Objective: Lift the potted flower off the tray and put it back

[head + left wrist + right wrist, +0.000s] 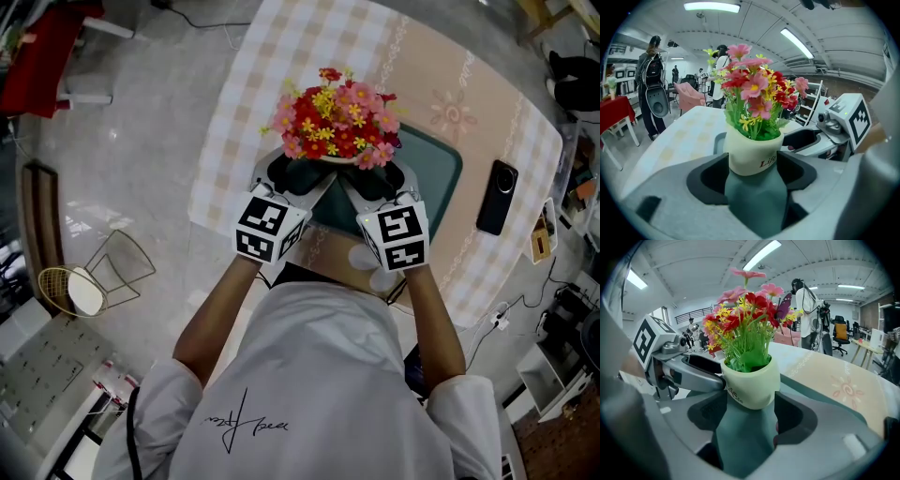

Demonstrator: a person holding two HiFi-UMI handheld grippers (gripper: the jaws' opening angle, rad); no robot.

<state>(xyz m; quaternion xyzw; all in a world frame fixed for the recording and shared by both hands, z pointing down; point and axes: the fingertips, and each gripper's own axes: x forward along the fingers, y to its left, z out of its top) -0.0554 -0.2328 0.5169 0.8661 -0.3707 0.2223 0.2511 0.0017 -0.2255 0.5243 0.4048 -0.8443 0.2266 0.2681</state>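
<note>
The potted flower [336,117], red, pink and yellow blooms in a cream pot [752,157], stands upright on the dark green tray [441,169] near its front left corner. My left gripper [298,174] reaches in from the front left and my right gripper [375,178] from the front right, side by side. In the left gripper view the pot sits at the mouth of the wide jaws [752,172], resting on the tray. The right gripper view shows the same pot [752,385] between its spread jaws [750,417]. Both grippers are open around the pot.
The tray lies on a table with a beige and checked cloth [281,66]. A black phone [497,197] lies to the right of the tray. A wire chair [112,272] and a red table [47,47] stand on the floor at left. People stand in the background [652,84].
</note>
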